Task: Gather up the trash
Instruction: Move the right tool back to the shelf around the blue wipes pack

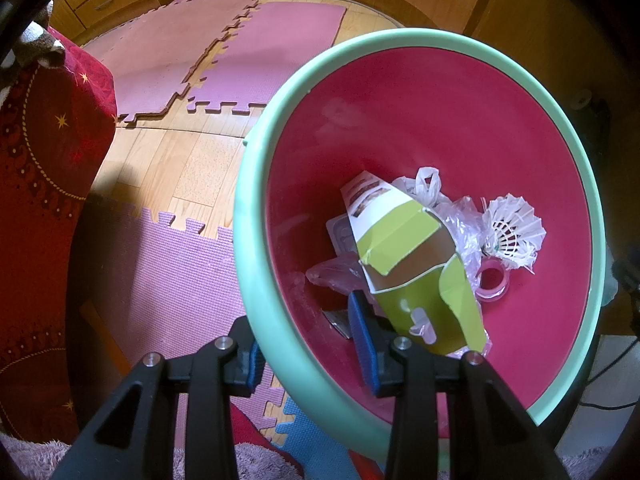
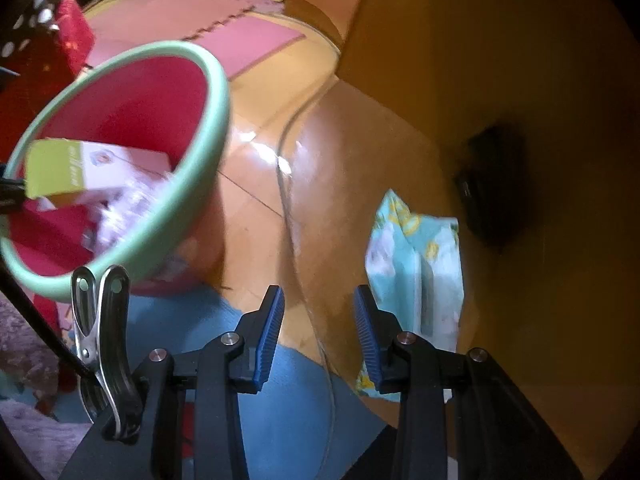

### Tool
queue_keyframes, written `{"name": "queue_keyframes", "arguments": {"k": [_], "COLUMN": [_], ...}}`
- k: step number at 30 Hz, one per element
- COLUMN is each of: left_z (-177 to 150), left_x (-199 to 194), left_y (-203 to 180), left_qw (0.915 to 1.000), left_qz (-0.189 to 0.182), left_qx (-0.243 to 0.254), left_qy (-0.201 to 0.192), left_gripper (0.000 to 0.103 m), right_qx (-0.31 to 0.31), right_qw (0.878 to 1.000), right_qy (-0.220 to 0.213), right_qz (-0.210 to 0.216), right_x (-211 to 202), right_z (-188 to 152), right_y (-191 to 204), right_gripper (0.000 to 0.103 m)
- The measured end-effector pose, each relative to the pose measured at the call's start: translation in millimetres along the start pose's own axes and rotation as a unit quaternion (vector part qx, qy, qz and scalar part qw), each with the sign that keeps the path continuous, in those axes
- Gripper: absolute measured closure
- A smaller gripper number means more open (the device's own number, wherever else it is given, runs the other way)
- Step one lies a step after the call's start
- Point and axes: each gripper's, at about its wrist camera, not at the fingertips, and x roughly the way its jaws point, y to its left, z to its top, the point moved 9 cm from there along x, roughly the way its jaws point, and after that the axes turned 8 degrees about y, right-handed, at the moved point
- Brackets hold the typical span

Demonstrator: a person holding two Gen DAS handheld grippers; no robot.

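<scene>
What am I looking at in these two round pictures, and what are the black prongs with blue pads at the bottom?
No robot: a person carries a two-finger gripper in each hand, each with a fisheye camera looking along its fingers. In the left view, the left gripper is clamped on the rim of the bin, red inside, which holds a green carton, plastic bags, a shuttlecock and a tape roll. In the right view, the right gripper is open and empty, with a turquoise packet lying on the floor beyond its right finger.
</scene>
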Motion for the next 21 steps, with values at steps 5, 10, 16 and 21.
{"name": "queue_keyframes", "arguments": {"k": [5,10,16,21], "left_z": [0,0,0,0], "left_x": [0,0,0,0], "left_y": [0,1,1,0], "left_qw": [1.0,1.0,1.0,1.0], "left_qz": [0.0,0.0,0.0,0.0], "left_qx": [0.0,0.0,0.0,0.0], "left_qy": [0.0,0.0,0.0,0.0], "left_gripper": [0.064,0.064,0.064,0.064], "right_qx": [0.028,0.059,0.071,0.06], "right_qw": [0.999,0.996,0.993,0.992], "right_qy": [0.023,0.054,0.075,0.073], "right_qz": [-0.018,-0.037,-0.059,-0.08], "right_x": [28,61,89,94], "right_z": [-9,-16,-21,-18], "right_y": [-20,-43,-60,-62], "right_gripper": [0.063,0.059,0.059,0.059]}}
